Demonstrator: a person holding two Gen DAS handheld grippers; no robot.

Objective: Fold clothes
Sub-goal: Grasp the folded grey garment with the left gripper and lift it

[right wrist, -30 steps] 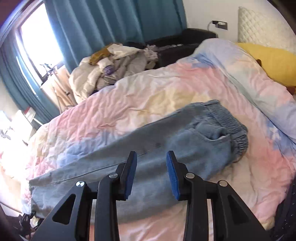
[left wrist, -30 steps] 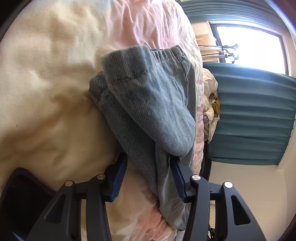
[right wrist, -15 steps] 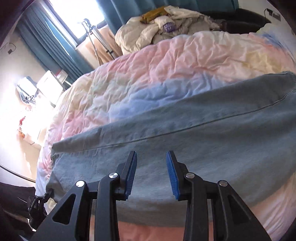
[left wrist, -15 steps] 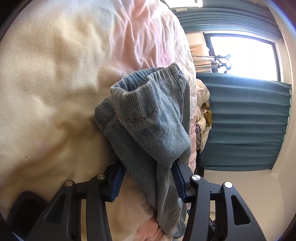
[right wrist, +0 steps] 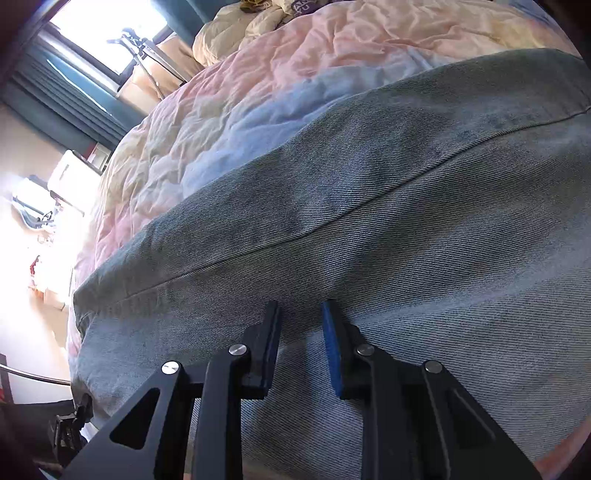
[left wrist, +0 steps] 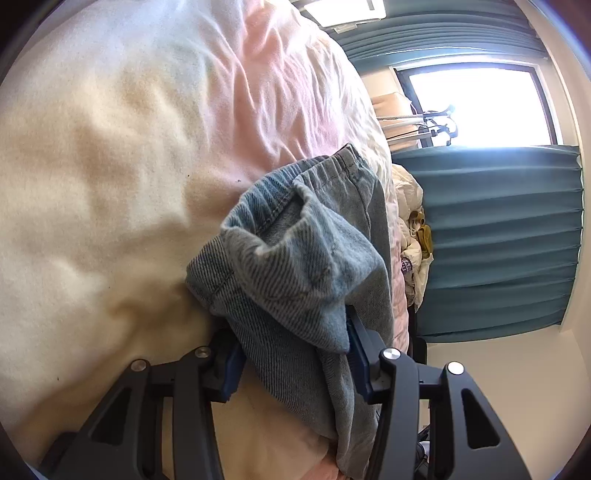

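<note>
No text is legible. A purple print on a white garment (left wrist: 406, 265) in the far clothes pile (right wrist: 236, 26) is too small to read.

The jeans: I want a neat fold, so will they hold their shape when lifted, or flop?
Probably flop: the jeans already sag in soft folds around the left gripper. Likely weighty for cloth, judging by the thick denim weave. Unlikely to slip: the right gripper, closing, raises a ridge of fabric between its pads.
</note>
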